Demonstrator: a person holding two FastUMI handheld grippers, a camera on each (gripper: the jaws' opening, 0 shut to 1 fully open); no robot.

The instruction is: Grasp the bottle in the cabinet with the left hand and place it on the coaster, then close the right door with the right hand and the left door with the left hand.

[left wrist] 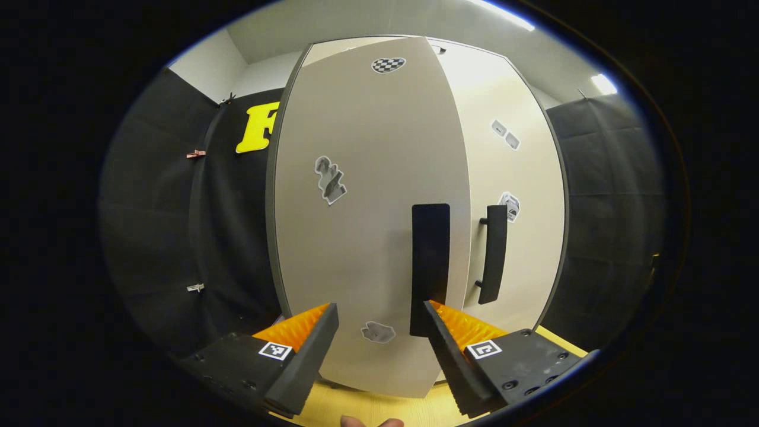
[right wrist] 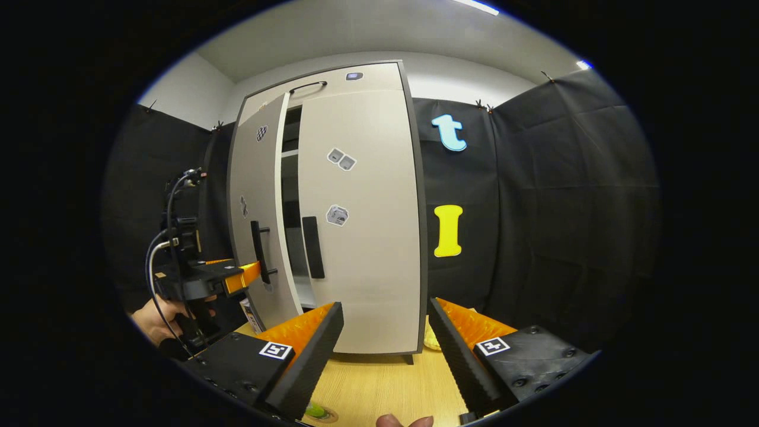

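Observation:
The cabinet's left door [left wrist: 367,207] stands ajar right before my left gripper [left wrist: 379,332], which is open with nothing between its fingers. Its black handle [left wrist: 430,267] rises just above the right fingertip. The right door [left wrist: 516,178] and its handle [left wrist: 493,252] lie beyond. In the right gripper view the right door [right wrist: 362,225] looks shut and the left door [right wrist: 258,219] is ajar, with a dark gap [right wrist: 290,207] between them. There my left gripper [right wrist: 249,276] touches the left door beside its handle [right wrist: 258,252]. What looks like a labelled bottle [right wrist: 252,317] stands on the table below it. My right gripper [right wrist: 385,338] is open, short of the cabinet.
The cabinet stands on a light wooden table [right wrist: 379,385]. A small green round thing [right wrist: 317,410] lies at the table's near edge. A yellowish object [right wrist: 433,339] sits by the cabinet's right foot. A hand [right wrist: 157,320] holds the left gripper. Black cloth walls surround the booth.

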